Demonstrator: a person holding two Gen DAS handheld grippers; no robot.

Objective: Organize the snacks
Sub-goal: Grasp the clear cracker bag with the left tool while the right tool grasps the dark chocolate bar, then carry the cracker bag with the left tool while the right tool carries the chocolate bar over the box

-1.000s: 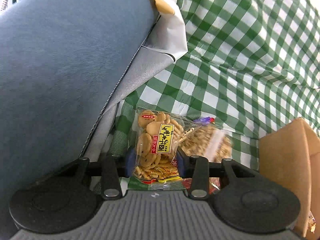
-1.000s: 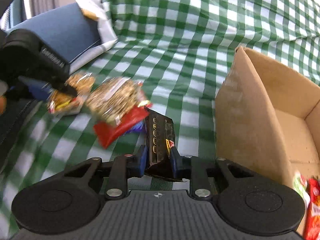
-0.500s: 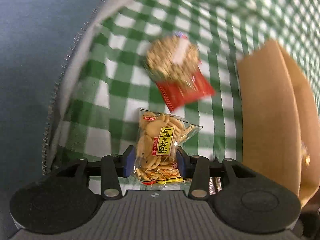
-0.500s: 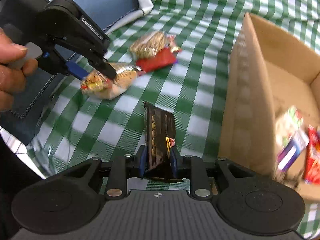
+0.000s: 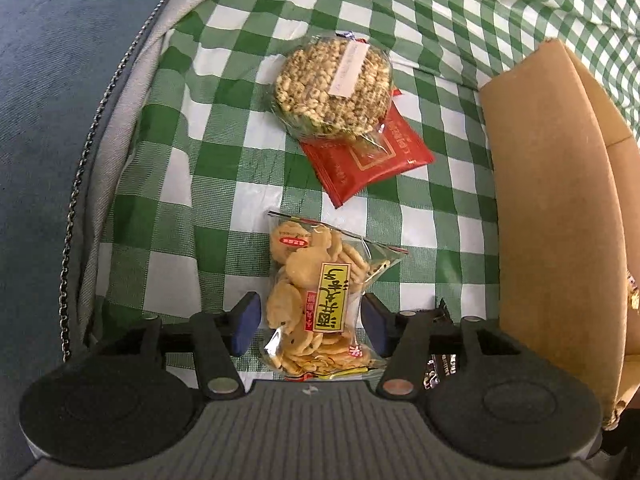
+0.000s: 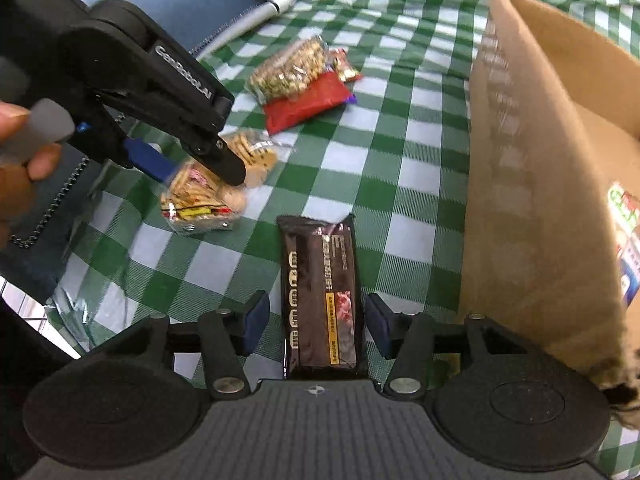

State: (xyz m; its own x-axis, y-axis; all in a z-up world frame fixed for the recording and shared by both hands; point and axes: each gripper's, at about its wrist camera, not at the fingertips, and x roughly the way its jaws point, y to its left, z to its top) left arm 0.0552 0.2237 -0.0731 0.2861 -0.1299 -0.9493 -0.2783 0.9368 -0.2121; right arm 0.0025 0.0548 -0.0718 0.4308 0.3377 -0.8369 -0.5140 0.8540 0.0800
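L wrist: we see left gripper (image 5: 310, 320) jaws wide, cracker bag (image 5: 320, 300) loose between them on the checked cloth (image 5: 180, 160); box (image 5: 556, 220) to its right.

R wrist: right gripper (image 6: 316, 322) wide too, dark bar (image 6: 322, 300) lying flat between. Step: 2 snacks look released short of box; next we regrasp and lift over wall.

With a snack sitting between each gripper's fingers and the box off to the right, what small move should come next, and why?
Probably close the right gripper on the dark brown bar. Its blue pads stand clear of the bar's sides, so the bar looks unheld, and the cardboard box is just to the right. The left gripper looks equally loose around the cracker bag.
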